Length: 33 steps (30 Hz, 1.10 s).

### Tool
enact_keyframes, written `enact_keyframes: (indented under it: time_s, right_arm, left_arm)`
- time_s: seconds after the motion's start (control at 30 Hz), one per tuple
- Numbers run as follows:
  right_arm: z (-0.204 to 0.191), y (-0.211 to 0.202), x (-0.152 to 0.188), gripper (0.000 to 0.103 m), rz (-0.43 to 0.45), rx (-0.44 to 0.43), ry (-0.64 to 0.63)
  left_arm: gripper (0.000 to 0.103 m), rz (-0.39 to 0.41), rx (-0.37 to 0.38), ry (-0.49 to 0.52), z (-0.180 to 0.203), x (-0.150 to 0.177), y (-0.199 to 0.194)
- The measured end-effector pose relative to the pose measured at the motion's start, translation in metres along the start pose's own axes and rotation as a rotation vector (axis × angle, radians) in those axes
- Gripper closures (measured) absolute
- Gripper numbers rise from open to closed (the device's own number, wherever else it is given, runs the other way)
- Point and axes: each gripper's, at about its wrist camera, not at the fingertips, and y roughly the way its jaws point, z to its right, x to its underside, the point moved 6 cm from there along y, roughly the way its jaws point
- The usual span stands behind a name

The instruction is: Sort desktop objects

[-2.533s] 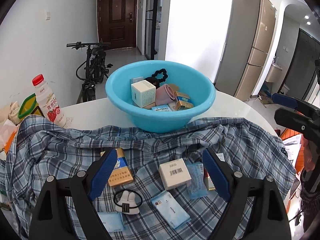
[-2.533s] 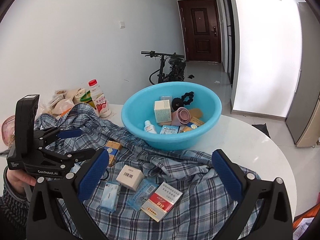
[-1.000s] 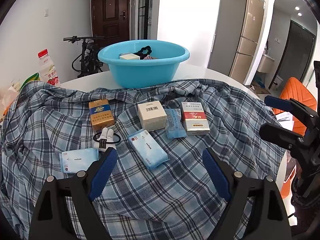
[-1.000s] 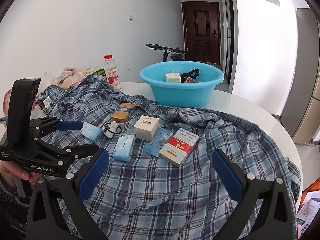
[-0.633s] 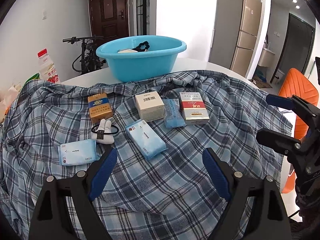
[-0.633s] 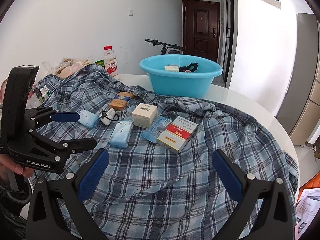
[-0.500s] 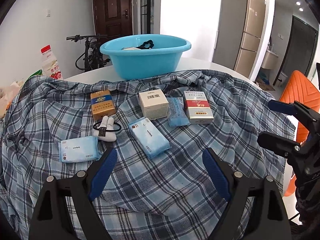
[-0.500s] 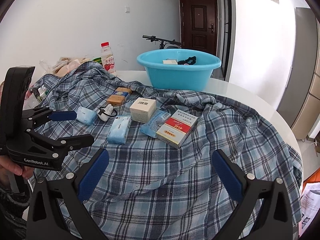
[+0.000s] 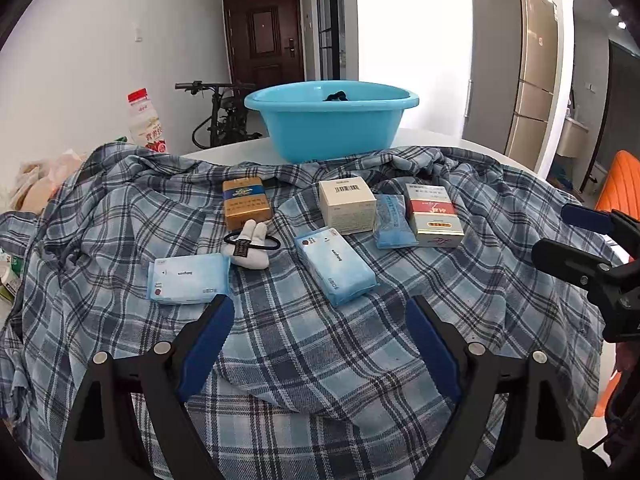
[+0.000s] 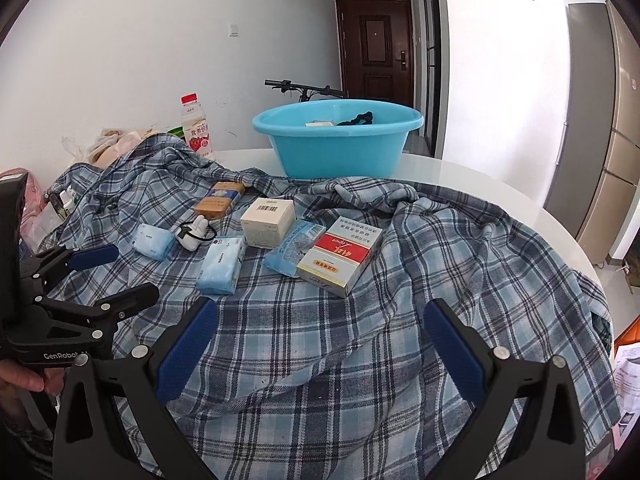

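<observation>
Several small items lie on a blue plaid shirt [image 9: 320,344]: a gold box [image 9: 245,202], a white box [image 9: 347,206], a red-and-white box [image 9: 433,214], a clear blue pouch [image 9: 394,222], two tissue packs [image 9: 335,265] [image 9: 187,278] and a white hair tie toy [image 9: 250,245]. A blue basin [image 9: 332,118] stands behind them. My left gripper [image 9: 318,344] is open and empty, low in front of the tissue packs. My right gripper [image 10: 320,340] is open and empty, in front of the red-and-white box [image 10: 340,256].
A drink bottle [image 9: 144,122] with a red cap and bags stand at the table's far left. A bicycle [image 9: 216,120] and a door are behind the basin. A tall fridge stands at the right. The bare white table [image 10: 480,188] shows right of the basin.
Both grippers have pulled back from the basin and dropped lower toward the near edge. The items on the shirt now lie farther ahead. Both stay open.
</observation>
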Motion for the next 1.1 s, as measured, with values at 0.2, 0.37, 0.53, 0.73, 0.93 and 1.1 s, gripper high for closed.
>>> enact_keyframes:
  time_s: [0.2,0.37,0.53,0.73,0.93,1.1]
  right_arm:
    - [-0.001,-0.001,-0.002,0.001,0.077,0.023,-0.02]
    - [0.0,-0.003,-0.011,0.001,0.163,0.035,-0.012]
    - [0.001,0.0,-0.012,0.001,0.209,0.042,0.011]
    - [-0.006,-0.021,-0.018,0.001,0.393,0.13,-0.069]
    - [-0.022,-0.026,-0.01,0.001,0.463,0.128,-0.147]
    - [-0.022,-0.018,-0.009,0.001,0.426,0.118,-0.145]
  left_arm:
    - [0.014,0.158,-0.072,-0.008,-0.003,-0.008,-0.008]
    - [0.014,0.218,-0.019,-0.115,-0.016,-0.016,-0.01]
    - [0.014,0.273,-0.051,-0.121,-0.018,-0.017,-0.013]
    - [0.01,0.373,-0.06,-0.13,-0.017,-0.016,-0.024]
    - [0.001,0.437,-0.06,-0.117,-0.012,-0.013,-0.033]
    - [0.001,0.402,-0.053,-0.111,-0.01,-0.015,-0.027]
